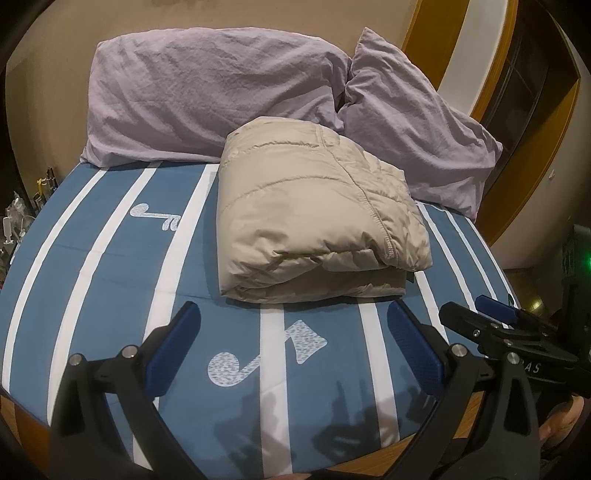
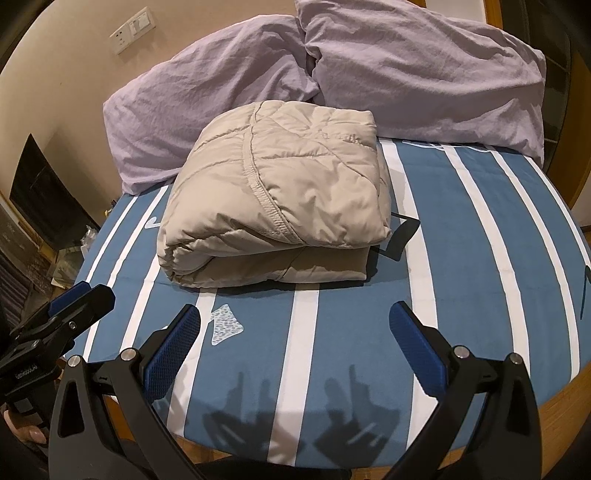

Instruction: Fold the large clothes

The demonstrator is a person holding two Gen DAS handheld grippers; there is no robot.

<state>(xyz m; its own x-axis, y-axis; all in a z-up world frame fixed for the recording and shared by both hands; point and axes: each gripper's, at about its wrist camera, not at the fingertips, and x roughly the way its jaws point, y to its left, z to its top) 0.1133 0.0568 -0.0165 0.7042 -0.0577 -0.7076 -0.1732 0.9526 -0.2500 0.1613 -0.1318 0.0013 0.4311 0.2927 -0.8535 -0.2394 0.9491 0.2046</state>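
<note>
A beige quilted jacket (image 1: 314, 218) lies folded into a thick bundle on the blue and white striped bed sheet (image 1: 110, 258), just in front of the pillows. The same jacket (image 2: 280, 195) fills the middle of the right wrist view. My left gripper (image 1: 295, 325) hovers open over the sheet, short of the jacket's near edge, with nothing between its blue pads. My right gripper (image 2: 295, 325) is likewise open and empty, a little back from the bundle. Each gripper shows at the side of the other's view: the right gripper (image 1: 491, 321) and the left gripper (image 2: 77, 295).
Two lilac pillows (image 1: 207, 92) (image 1: 417, 133) lean against the wall behind the jacket. The bed's wooden edge (image 2: 561, 406) curves below the grippers. A wooden door frame (image 1: 491, 74) stands at the right, a wall socket (image 2: 133, 29) at the upper left, and clutter (image 1: 18, 218) beside the bed's left side.
</note>
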